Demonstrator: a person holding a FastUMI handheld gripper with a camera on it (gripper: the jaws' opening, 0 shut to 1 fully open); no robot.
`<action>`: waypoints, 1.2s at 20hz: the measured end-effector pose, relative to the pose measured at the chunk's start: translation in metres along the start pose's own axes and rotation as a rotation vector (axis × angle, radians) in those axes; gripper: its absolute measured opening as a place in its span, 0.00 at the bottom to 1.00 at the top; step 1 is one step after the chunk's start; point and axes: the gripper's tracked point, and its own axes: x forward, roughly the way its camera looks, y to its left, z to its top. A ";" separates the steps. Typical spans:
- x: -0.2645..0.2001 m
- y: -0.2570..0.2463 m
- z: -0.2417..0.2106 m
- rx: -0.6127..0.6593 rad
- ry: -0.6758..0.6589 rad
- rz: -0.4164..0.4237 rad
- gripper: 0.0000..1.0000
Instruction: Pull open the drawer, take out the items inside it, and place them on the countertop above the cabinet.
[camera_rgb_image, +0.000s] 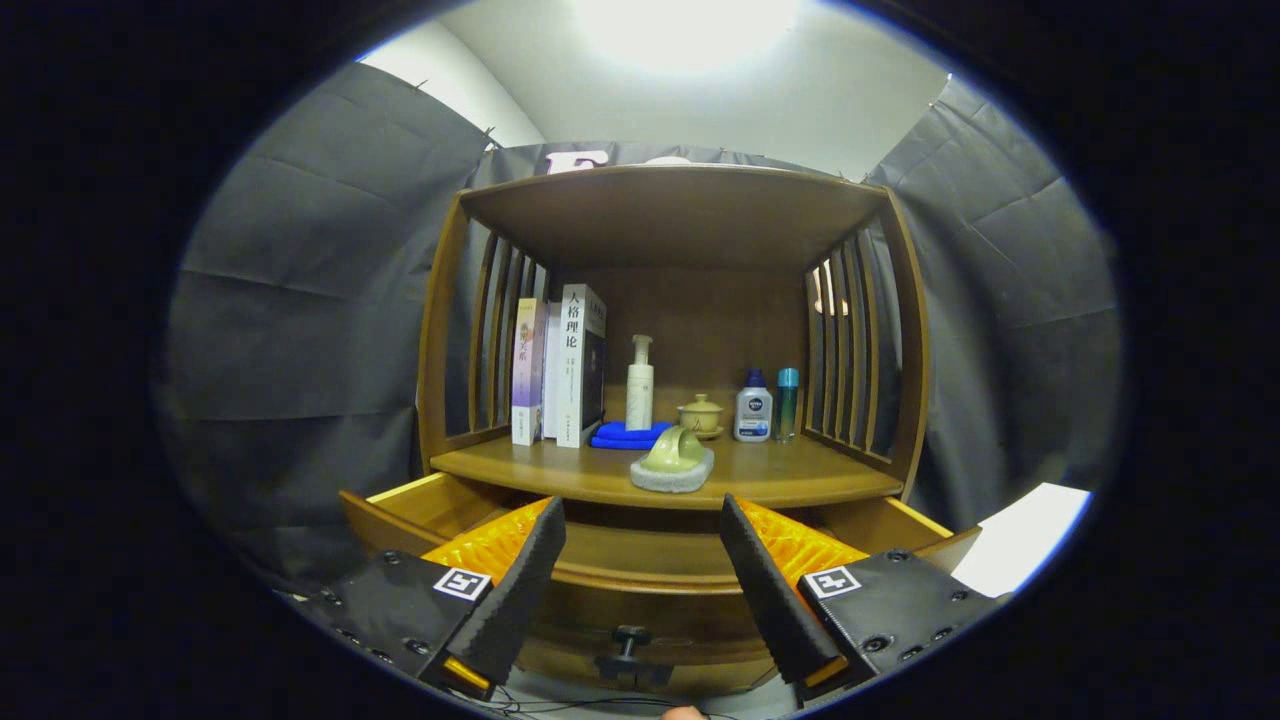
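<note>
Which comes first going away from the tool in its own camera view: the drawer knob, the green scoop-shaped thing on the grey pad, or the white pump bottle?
From the open tool, nearest first:
1. Drawer knob: low between the fingers, on the drawer front.
2. Green scoop-shaped thing: on its grey pad at the countertop's front edge.
3. White pump bottle: farther back, behind the blue cloth.

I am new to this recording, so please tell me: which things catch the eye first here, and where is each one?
The wooden cabinet stands ahead, its countertop holding books, bottles and a brush near the front edge. Below it the drawer is pulled open, its knob between the fingers of the open gripper, which holds nothing.
</note>
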 end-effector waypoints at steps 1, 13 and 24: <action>-0.003 0.003 -0.006 -0.002 0.001 0.000 0.98; -0.014 0.010 -0.089 0.018 0.085 -0.011 0.98; 0.006 0.017 -0.122 0.036 0.161 -0.011 0.98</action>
